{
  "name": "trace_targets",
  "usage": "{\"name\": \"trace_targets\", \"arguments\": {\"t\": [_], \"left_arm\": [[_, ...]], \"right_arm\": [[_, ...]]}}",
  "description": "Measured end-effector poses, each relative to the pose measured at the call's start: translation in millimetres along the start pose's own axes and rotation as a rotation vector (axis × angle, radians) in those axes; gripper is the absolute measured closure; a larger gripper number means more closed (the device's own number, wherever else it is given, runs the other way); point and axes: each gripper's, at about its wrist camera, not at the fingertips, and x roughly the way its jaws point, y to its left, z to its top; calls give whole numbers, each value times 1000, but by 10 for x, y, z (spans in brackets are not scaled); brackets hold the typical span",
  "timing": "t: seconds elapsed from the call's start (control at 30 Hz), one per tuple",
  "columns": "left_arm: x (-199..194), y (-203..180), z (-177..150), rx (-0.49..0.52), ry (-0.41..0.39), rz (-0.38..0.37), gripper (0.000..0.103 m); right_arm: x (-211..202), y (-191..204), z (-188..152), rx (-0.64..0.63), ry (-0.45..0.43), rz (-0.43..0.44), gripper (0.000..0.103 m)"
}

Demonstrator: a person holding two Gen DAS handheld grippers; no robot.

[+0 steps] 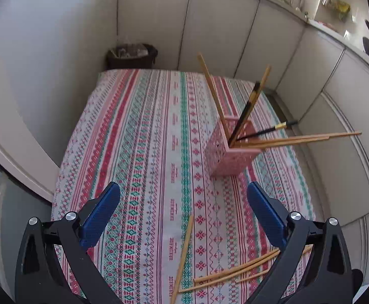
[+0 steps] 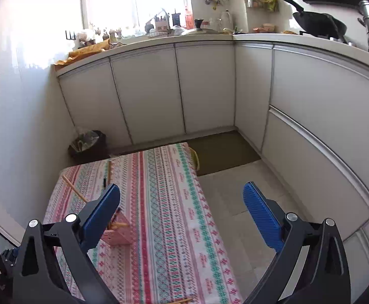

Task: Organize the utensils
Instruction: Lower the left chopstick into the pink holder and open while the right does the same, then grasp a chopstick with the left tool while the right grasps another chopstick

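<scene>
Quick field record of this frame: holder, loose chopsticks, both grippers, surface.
holder: pink perforated holder upright on the cloth, chopsticks leaning out of it
loose: wooden chopsticks flat on the cloth in front of the holder
left gripper: open, empty, above the loose chopsticks
right gripper: open, empty
surface: striped patterned tablecloth

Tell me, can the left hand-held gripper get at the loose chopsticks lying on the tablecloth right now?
Probably yes. The left hand-held gripper is open and empty, angled down over the tablecloth, and the loose chopsticks lie just below it with nothing on them. The pink holder stands farther off.
</scene>
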Motion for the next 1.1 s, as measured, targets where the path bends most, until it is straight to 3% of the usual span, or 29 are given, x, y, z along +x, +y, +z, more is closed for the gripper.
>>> {"name": "trace_targets", "arguments": {"t": [0.2, 0.4, 0.5, 0.6, 0.7, 0.83, 1.0, 1.1], "left_arm": [[898, 38, -221, 52, 360, 101, 7], [1400, 19, -400, 67, 490, 158, 7], [1540, -60, -511, 94, 506, 168, 18], [1543, -73, -545, 76, 480, 115, 33], [1527, -113, -582, 101, 481, 95, 55], [1485, -60, -572, 95, 448, 76, 97], [1260, 100, -758, 66, 357, 21, 97], [890, 142, -823, 68, 275, -31, 97]], "right_arm": [[-61, -507, -611, 16, 135, -57, 8], [-8, -873, -1164, 46, 274, -69, 8], [33, -960, -1313, 67, 323, -67, 8], [71, -1010, -1373, 94, 355, -57, 8], [63, -1036, -1394, 112, 365, -44, 8], [69, -965, -1425, 109, 380, -22, 8], [275, -895, -1621, 205, 502, 43, 9], [544, -925, -1827, 375, 634, 32, 19]]}}
